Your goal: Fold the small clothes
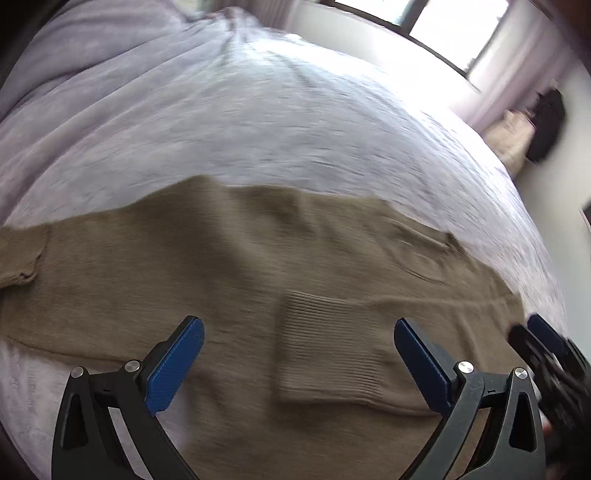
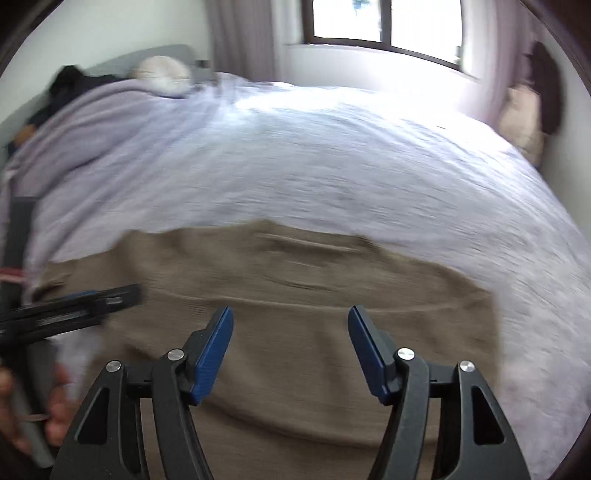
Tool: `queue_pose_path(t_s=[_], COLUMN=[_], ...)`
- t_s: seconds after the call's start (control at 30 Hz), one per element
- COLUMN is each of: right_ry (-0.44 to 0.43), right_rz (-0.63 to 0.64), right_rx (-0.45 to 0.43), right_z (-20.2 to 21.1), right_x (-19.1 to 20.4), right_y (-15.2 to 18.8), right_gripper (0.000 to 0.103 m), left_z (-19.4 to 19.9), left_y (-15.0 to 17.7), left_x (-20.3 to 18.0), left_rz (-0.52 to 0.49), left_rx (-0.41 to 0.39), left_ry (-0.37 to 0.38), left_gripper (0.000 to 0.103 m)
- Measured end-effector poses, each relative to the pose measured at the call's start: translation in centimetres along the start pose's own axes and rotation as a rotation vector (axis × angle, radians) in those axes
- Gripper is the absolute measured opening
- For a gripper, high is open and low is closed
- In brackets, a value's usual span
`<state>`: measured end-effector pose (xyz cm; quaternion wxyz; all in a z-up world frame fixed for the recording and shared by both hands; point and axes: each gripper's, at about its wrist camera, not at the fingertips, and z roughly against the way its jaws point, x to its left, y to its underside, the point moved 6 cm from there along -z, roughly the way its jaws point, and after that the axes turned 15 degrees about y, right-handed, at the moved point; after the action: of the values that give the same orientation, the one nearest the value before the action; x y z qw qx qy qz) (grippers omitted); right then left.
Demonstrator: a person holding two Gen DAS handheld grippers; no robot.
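**On the bed, a tan sweater lies flat with both grippers spread above it**

Across the near edge of the bed (image 1: 295,122) lies the tan knit sweater (image 1: 258,266), spread flat on the pale lilac bedcover, and it fills the lower half of both wrist views. One ribbed cuff (image 1: 321,347) is folded in over the sweater's body, lying on top of the knit. Another sleeve end (image 1: 22,254) sits at the sweater's far left edge, resting on the cover.

Over the sweater hangs the left hand-held gripper (image 1: 299,365), its blue pads set wide apart, nothing between them, the ribbed cuff lying just below the gap. Right beside it, at the sweater's right side, the right hand-held gripper (image 2: 291,354) is spread wide too, holding nothing, with plain tan knit under its fingers. Each shows at the edge of the other's view, blurred.

Beyond the sweater, the lilac cover runs up to a bunched, rumpled blanket (image 2: 92,129) at the head of the bed. Past that, a white pillow (image 2: 162,75) leans on the grey headboard. Farther off still, a bright window (image 2: 384,26) with curtains, and a dark bag (image 2: 546,92) against the wall to the sweater's far right.
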<state>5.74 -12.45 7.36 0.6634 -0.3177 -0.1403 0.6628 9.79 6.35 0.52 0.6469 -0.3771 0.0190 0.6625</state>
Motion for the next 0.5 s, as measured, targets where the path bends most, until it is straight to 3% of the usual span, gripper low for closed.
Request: queue_pose_path(t_s=[0.13,0.23,0.3,0.43,0.5], right_ry=[0.157,0.163,0.156,0.086,0.117], right_rz=[-0.042,-0.033,0.014,0.153,0.184], right_rx=[0.14,0.234,0.204,0.124,0.082], right_z=[-4.5,-7.0,-6.5,-4.3,-4.3], right_x=[-6.3,-7.1,-6.4,-4.1,-3.6], right_y=[3.1,6.0,6.9,6.8,6.1], right_gripper=[0.068,0.068,0.068,0.069,0.072], left_z=[-3.1,-7.1,-8.1,-6.4,-6.1], left_y=[1.8,3.9,5.0,5.6,5.6], left_x=[-5.9,-6.5,-5.2,-5.0,-4.8], left_rz=[-0.126,-0.179,-0.217,-0.25,-0.232], left_rx=[0.066,0.167,0.191,0.135,0.118], left_ry=[0.065,-0.027,-0.135,-0.135,-0.123], left_gripper=[0.103,0.103,0.103,0.103,0.103])
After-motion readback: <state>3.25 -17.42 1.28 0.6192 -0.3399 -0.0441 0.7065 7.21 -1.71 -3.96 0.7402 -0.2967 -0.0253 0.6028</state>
